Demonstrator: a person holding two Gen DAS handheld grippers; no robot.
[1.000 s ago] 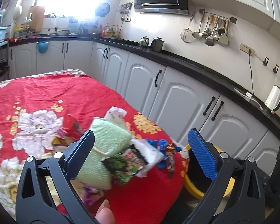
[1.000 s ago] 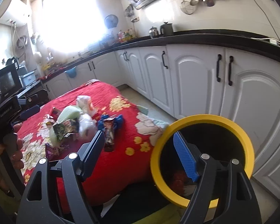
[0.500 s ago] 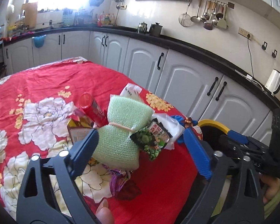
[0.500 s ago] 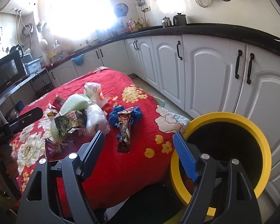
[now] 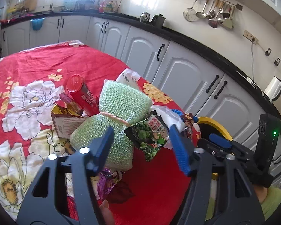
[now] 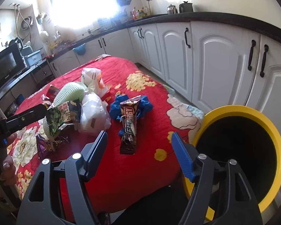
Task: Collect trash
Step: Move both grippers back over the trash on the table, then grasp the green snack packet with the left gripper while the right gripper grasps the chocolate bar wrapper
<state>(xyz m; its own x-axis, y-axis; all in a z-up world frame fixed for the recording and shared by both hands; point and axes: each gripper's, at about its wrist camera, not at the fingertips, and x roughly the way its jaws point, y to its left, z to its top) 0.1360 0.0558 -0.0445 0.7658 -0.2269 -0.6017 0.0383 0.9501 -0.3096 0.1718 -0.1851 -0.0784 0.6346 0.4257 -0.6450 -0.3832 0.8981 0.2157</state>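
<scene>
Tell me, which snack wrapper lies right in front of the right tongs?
The brown candy bar wrapper, lying lengthwise on the blue crumpled trash, straight ahead of the open right tongs. The green pea snack bag sits further left, against the green mesh bundle.

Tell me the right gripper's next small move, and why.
Probably ease the right gripper forward and down over the brown snack-bar wrapper. Its jaws are open with nothing between them, the wrapper lies flat on the red cloth just ahead, and the yellow-rimmed bin stands close on the right.
</scene>
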